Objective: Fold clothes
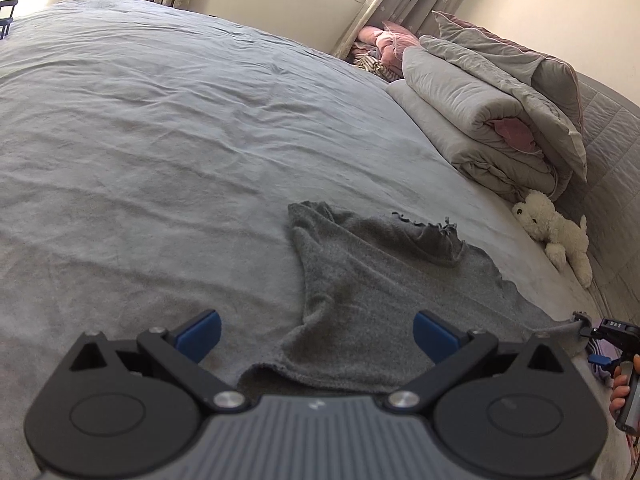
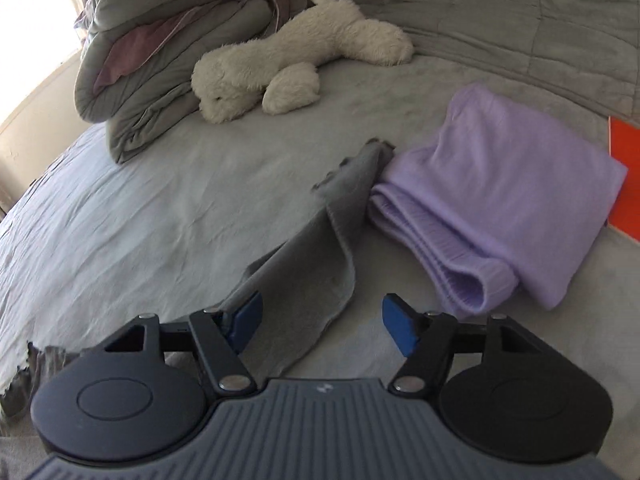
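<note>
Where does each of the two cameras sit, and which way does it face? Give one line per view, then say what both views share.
Left wrist view: on the left gripper, jaws wide open, looking down across the bed at the grey garment; the right gripper and some fingers show at the right edge.
Right wrist view: on the right gripper, jaws apart, facing the lilac folded garment near the headboard.
Shared: grey garment, white plush toy, folded duvet.
</note>
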The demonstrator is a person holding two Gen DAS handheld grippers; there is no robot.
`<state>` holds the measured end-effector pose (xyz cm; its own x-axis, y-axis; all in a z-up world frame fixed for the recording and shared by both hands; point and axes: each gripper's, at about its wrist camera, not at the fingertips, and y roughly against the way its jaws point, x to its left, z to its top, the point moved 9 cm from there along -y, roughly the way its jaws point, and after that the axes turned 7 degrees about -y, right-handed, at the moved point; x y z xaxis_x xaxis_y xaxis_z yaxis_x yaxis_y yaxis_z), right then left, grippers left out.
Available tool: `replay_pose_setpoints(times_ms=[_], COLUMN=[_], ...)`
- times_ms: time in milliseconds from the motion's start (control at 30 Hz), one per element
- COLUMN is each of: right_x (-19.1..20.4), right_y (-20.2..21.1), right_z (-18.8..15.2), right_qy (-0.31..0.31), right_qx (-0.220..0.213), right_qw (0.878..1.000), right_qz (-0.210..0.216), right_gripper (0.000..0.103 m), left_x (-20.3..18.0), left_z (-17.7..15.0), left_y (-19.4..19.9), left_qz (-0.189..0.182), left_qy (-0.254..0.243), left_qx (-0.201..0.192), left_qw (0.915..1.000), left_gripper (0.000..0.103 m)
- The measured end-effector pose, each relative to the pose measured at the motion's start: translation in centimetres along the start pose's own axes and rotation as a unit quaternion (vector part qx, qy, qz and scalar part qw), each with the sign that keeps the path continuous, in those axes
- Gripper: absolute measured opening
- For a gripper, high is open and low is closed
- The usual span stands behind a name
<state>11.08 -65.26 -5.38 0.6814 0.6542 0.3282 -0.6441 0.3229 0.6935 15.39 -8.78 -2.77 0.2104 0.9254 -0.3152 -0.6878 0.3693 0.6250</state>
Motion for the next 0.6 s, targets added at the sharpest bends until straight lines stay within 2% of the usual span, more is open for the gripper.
replay_pose_setpoints(times_ms=[100,133,167,233,333,467,567,600], right_x=[-0.5,-0.4,-0.3,-0.1,0.9,5.1,10.0,12.3], right_y=[-0.9,-1.3,-1.7,-2.1,-0.5,3.9,7.7,9.5], right_z=[0.8,0.7,0.5,0.4,1.4,2.5,1.0,-0.4], right_qy=[0.016,0.024,0.033,0.045,0.023,0.046,0.106,0.143], right_qx=[-0.020,-0.021,-0.021,-0.027,-0.056,-0.110,-0.133,-0.143], right_qw=[1.000,0.999,0.999,0.998,0.998,0.990,0.975,0.964], right_qz=[-0.010,-0.009,-0.008,-0.025,0.004,0.076,0.141,0.173], right_gripper=[0.069,0.067,0.061,0.002,0.002,0.002,0.002,0.002], left_x=[0.1,0.2,0.3,0.6,0.9,0.7,0.6,0.6], left_z=[0.1,0.2,0.2,0.2,0.3,0.6,0.8,0.9], left_y=[0.2,0.2,0.2,0.1,0.1,0.5,0.8,0.9], left_qz=[0.000,-0.001,-0.002,0.001,0.002,-0.007,-0.011,-0.011], left_qy=[0.000,0.005,0.008,0.011,0.017,0.021,0.021,0.023], left_qx=[0.000,0.000,0.001,0.002,0.003,-0.001,-0.004,-0.005], left_qw=[1.0000,1.0000,1.0000,0.9999,0.9999,0.9997,0.9997,0.9997], left_gripper=[0.102,0.103,0.103,0.103,0.103,0.103,0.103,0.103])
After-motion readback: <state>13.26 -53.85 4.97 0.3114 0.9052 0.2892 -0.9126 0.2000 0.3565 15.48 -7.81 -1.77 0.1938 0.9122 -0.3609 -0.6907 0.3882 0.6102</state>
